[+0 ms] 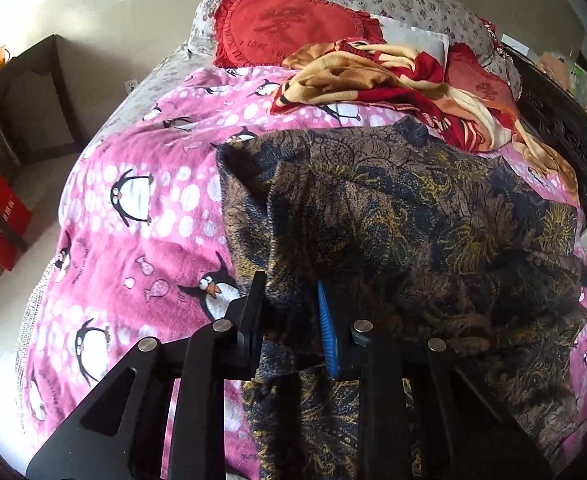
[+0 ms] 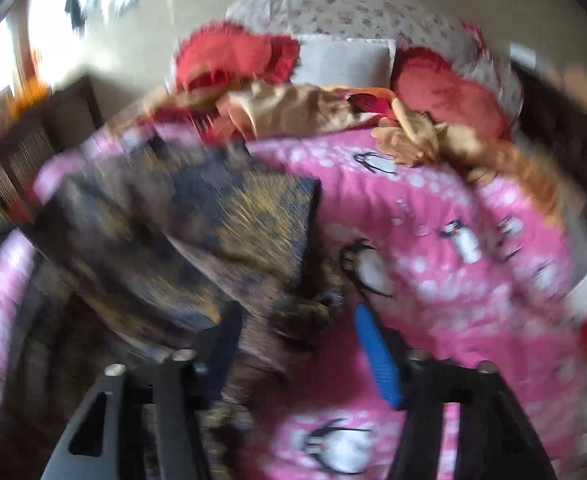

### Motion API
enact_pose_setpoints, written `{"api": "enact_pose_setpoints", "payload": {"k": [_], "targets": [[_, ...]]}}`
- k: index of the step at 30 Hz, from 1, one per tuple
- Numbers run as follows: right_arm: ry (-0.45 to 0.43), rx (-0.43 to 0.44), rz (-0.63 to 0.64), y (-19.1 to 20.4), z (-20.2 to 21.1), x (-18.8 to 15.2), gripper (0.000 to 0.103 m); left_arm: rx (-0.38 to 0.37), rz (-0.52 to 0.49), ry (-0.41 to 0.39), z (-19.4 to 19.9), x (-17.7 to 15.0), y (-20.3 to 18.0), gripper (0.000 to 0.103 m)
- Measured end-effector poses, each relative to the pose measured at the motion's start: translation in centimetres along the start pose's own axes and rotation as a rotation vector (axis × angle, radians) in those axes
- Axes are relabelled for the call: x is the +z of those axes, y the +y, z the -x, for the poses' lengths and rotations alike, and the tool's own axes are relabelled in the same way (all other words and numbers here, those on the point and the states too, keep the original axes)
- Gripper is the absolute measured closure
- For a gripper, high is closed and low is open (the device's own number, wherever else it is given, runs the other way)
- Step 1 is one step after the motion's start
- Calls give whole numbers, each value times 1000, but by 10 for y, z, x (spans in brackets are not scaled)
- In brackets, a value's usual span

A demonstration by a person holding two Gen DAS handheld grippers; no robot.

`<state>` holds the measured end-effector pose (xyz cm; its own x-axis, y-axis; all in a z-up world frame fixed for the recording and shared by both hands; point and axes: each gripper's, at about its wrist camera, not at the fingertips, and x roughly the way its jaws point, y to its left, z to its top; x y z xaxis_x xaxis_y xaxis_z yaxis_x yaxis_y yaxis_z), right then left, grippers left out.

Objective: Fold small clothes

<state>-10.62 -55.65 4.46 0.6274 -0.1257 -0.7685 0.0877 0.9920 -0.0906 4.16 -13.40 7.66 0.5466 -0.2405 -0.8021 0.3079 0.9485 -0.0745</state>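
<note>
A dark patterned garment (image 1: 393, 220) in brown, navy and gold lies on a pink penguin blanket (image 1: 141, 208) on a bed. My left gripper (image 1: 291, 312) sits at its near edge, and a fold of the cloth runs between the two fingers, which stand a little apart. In the blurred right wrist view the same garment (image 2: 197, 216) lies left of centre. My right gripper (image 2: 297, 340) is open, with the garment's right corner lying between its widely spaced fingers.
Red frilled cushions (image 1: 289, 28) and a crumpled red and tan blanket (image 1: 373, 76) lie at the head of the bed. A dark wooden bed frame (image 1: 561, 132) runs along the right. Floor, a dark cabinet (image 1: 33, 92) and red boxes (image 1: 1, 224) are to the left.
</note>
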Motion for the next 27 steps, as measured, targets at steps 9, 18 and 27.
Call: {"api": "enact_pose_setpoints", "payload": {"k": [9, 18, 27], "targets": [[23, 25, -1, -5, -4, -11, 60, 5, 14, 26, -7, -6, 4, 82], [39, -20, 38, 7, -27, -5, 79, 2, 38, 59, -17, -8, 4, 81], [25, 176, -148, -26, -20, 5, 93, 2, 48, 63, -25, -9, 4, 81]]}}
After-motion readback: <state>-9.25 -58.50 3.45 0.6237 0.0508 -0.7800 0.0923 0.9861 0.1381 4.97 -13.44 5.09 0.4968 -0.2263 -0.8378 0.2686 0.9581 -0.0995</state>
